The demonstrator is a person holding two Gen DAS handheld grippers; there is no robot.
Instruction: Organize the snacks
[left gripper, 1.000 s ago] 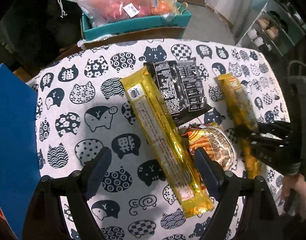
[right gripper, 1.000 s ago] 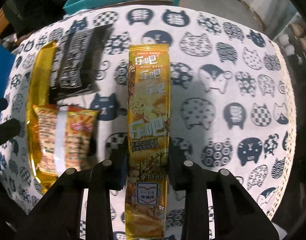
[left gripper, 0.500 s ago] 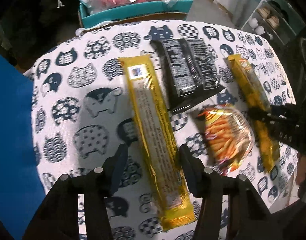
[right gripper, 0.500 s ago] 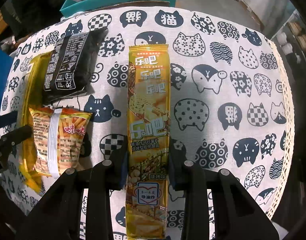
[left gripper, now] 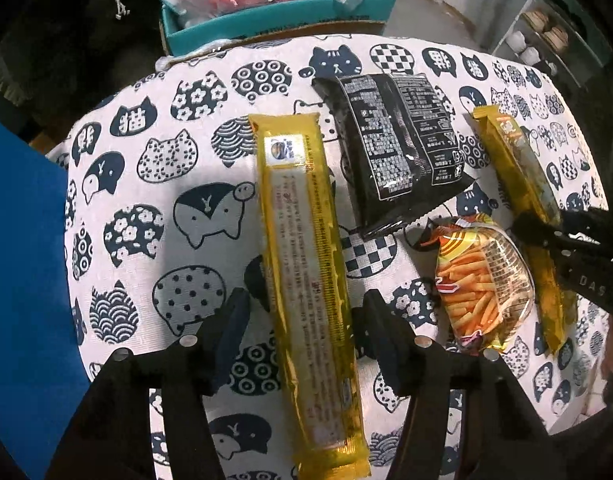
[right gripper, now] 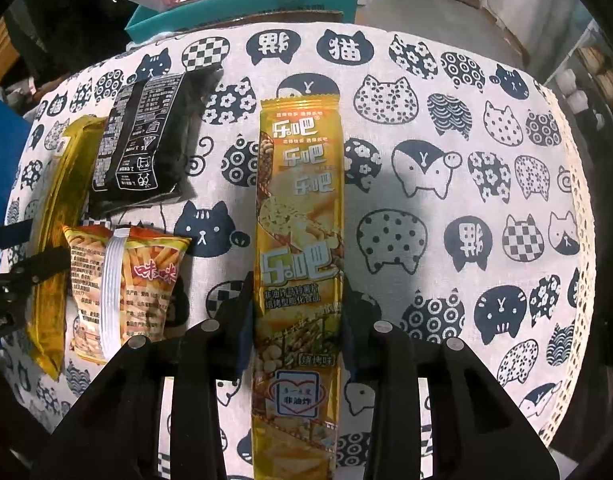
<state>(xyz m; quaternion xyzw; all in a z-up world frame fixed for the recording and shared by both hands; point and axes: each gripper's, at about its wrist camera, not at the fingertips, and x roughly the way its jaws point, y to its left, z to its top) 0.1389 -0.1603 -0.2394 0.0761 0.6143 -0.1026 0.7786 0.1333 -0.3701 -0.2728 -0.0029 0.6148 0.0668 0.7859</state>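
Snack packs lie on a table with a cat-print cloth (left gripper: 194, 216). A long yellow pack (left gripper: 306, 272) lies face down between the fingers of my left gripper (left gripper: 306, 320), which is open with a gap on each side of it. A second long yellow pack (right gripper: 300, 264) lies face up, and my right gripper (right gripper: 298, 304) is shut on its sides. Between them lie a black pack (left gripper: 398, 148) and an orange chips pack (left gripper: 482, 284). The black pack (right gripper: 142, 148) and the chips pack (right gripper: 122, 288) also show in the right wrist view.
A teal box (left gripper: 274, 20) with bagged items stands behind the table. A blue surface (left gripper: 22, 272) rises at the table's left. White shelves (left gripper: 546, 36) stand at the back right. The table's lace edge (right gripper: 578, 240) runs along the right.
My left gripper has shifted left from the chips pack and narrowed around the face-down yellow pack. My right gripper has stayed shut on its yellow pack.
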